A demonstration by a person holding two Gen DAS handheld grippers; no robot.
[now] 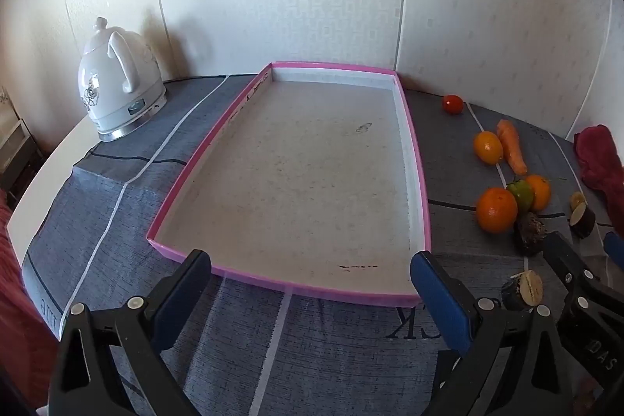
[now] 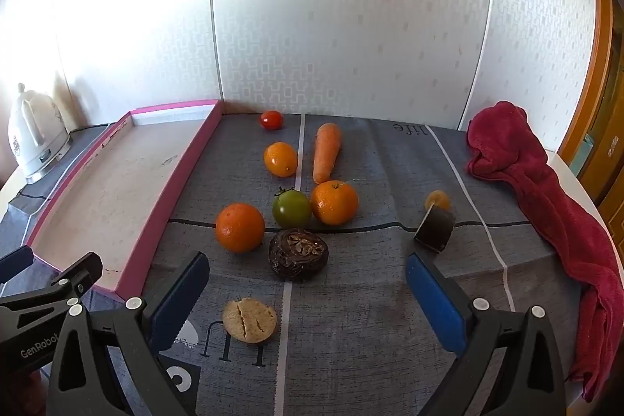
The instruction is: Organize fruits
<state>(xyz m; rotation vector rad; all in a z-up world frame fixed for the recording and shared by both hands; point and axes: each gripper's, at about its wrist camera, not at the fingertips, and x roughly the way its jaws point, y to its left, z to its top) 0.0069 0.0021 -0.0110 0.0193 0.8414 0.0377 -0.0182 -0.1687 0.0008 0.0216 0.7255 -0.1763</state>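
My right gripper hung open and empty over the desk, and my left gripper was open too, facing the bare pink tray. Nearest, at lower centre of the right view, lay a cracked pale slice, crumbly, I judged. Beyond it sat a dark wrinkled fruit, probably light and brittle. Further, mid-frame, the oranges looked firm, round and prone to roll, best pinched across the middle. The green tomato seemed slippery. Farthest, the carrot was stiff; I'd take its thick end.
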